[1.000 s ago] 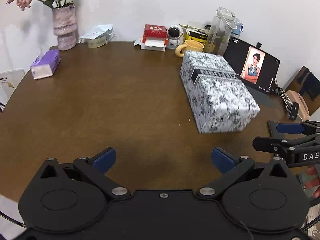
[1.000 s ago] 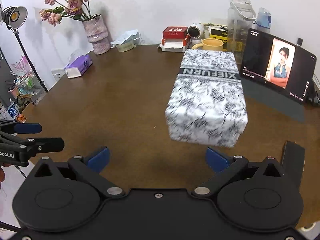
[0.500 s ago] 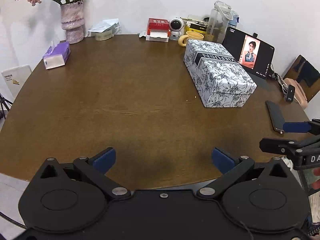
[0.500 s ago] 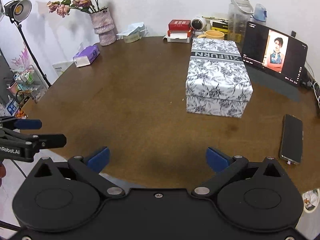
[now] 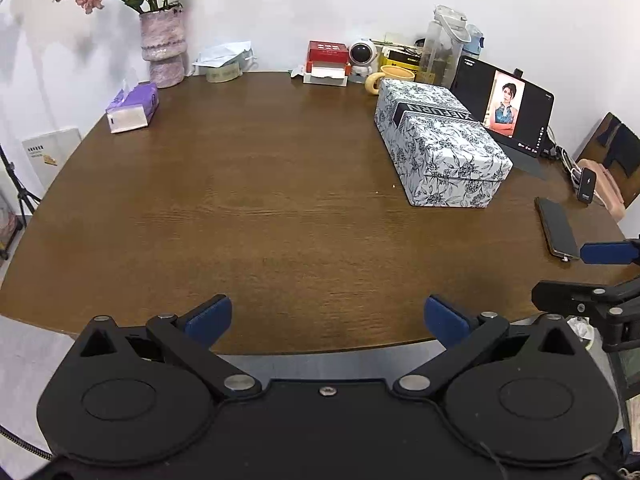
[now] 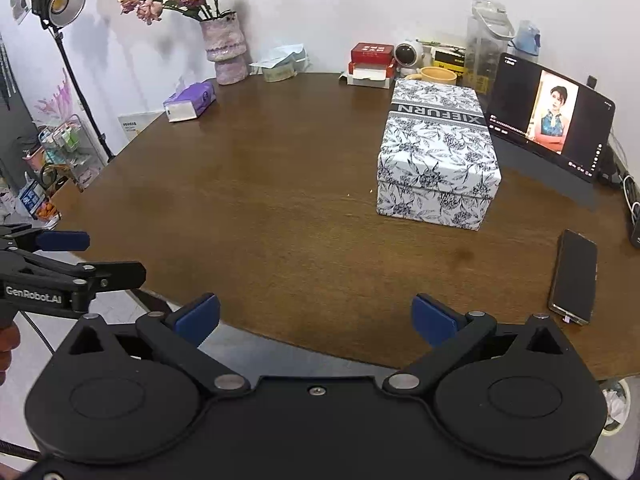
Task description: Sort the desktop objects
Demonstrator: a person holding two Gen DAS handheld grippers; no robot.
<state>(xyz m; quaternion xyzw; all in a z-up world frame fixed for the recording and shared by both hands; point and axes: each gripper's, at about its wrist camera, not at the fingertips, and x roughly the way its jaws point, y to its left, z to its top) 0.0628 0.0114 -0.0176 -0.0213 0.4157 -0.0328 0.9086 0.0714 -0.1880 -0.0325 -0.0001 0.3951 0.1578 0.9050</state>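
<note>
A black-and-white patterned box (image 5: 440,140) (image 6: 438,152) lies on the right half of the brown round table (image 5: 260,200) (image 6: 260,208). A dark phone (image 5: 557,226) (image 6: 574,276) lies flat near the table's right edge. A purple tissue pack (image 5: 134,106) (image 6: 190,100) sits at the far left. My left gripper (image 5: 327,314) hangs open over the table's near edge, holding nothing. My right gripper (image 6: 316,314) is open and empty too, back at the near edge. Each gripper shows at the other view's side: the right gripper (image 5: 592,276), the left gripper (image 6: 80,256).
Along the back wall stand a flower vase (image 5: 163,46), a tape roll (image 5: 224,74), a red box (image 5: 326,60), a small robot figure (image 5: 362,56), a yellow mug (image 5: 390,76), bottles (image 5: 444,46) and a propped tablet (image 5: 506,110). A light stand (image 6: 60,4) stands left of the table.
Both grippers have pulled back and up from the table, so the box looks smaller and the phone and near table edge have come into view. Both stayed open.
</note>
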